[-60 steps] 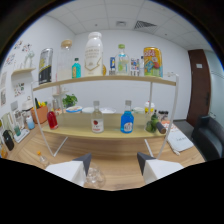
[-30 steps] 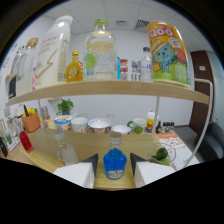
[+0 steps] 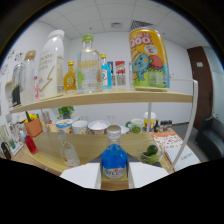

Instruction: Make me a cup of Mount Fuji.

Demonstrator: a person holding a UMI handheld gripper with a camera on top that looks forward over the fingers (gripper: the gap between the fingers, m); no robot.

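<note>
the gripper [image 3: 114,175] has its two white fingers spread, and the blue bottle [image 3: 114,159] stands between them on the lower shelf [image 3: 50,147]. i cannot tell if they touch it. a big yellow can [image 3: 148,59] stands on the upper shelf [image 3: 125,97].

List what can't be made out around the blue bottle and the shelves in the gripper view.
- Blue bottle: its base is hidden behind the gripper fingers; it stands between them, contact unclear.
- Labels on the upper shelf bottles: blurred, unreadable.
- Bowls on the lower shelf: contents too small to tell.
- Far left items: cut off by the dark lens rim.
</note>
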